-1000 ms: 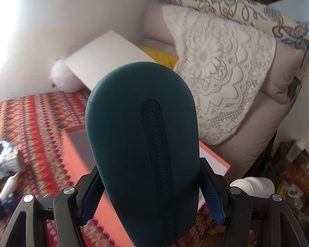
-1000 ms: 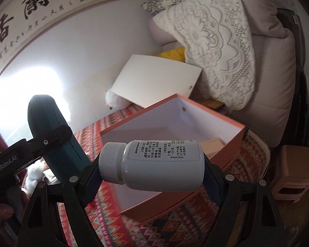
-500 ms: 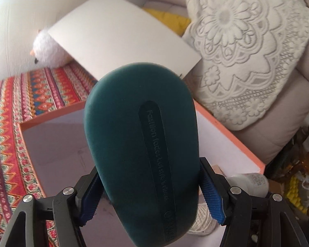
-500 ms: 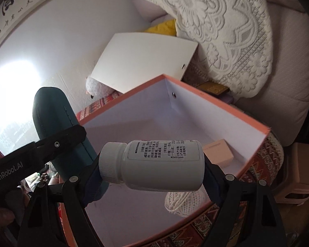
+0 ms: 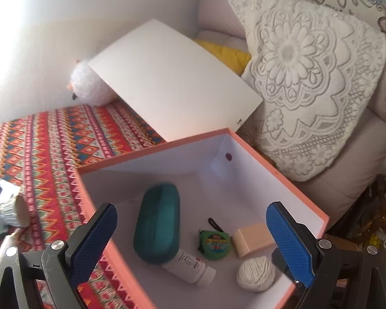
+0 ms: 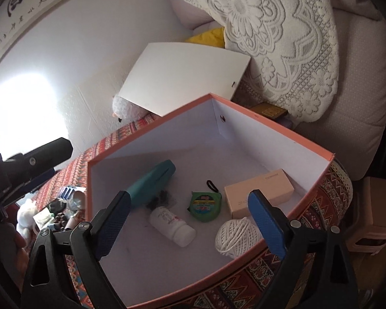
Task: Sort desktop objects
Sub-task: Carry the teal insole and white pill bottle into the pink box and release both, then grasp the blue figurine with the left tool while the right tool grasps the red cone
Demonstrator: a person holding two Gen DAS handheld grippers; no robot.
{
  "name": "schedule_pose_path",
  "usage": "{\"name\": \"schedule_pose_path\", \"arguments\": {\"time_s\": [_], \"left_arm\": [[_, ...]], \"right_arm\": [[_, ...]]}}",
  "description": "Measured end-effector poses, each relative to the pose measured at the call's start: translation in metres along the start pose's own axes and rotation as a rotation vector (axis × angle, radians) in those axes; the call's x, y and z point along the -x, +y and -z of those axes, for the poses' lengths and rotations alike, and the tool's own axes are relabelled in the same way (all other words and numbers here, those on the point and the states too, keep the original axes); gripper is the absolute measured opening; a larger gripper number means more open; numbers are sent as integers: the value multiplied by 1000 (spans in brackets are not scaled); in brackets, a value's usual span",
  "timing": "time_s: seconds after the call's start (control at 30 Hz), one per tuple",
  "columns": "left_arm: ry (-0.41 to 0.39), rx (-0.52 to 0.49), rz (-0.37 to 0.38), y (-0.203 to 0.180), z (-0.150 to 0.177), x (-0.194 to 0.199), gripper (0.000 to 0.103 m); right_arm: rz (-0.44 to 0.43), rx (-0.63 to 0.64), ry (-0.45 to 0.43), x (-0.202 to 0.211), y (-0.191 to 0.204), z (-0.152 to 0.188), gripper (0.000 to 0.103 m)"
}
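Your left gripper (image 5: 190,242) has just been opening; its jaws stand wide with nothing between them, above the orange box (image 5: 151,150). The teal glasses case (image 5: 157,222) lies inside the box, beyond the fingers. Your right gripper (image 6: 190,229) has likewise just been opening, empty; the white pill bottle (image 6: 172,225) lies on the box floor, touching the case.

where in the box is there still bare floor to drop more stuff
Free: the far part of the orange box, behind the tape measure and teal case. Crowded: the near right, with bottle, string ball and tan box.
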State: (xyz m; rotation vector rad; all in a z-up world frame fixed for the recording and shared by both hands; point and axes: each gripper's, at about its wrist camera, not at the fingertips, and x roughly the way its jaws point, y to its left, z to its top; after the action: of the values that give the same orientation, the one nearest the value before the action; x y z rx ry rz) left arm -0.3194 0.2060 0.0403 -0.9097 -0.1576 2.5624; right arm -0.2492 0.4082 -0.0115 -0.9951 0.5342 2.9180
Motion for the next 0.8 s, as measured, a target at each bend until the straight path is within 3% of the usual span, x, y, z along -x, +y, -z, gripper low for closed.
{"name": "schedule_pose_path", "arguments": {"time_s": [0.33, 0.6, 0.8], "left_arm": [[-83, 46, -84, 53, 25, 102, 100], [-89, 154, -203, 142, 68, 157, 102], [-48, 255, -317, 228, 119, 174, 102]], "right_arm": [[-71, 43, -72, 67, 66, 18, 99], [-139, 118, -50, 80, 137, 55, 101], [-181, 197, 34, 57, 193, 94, 102]]}}
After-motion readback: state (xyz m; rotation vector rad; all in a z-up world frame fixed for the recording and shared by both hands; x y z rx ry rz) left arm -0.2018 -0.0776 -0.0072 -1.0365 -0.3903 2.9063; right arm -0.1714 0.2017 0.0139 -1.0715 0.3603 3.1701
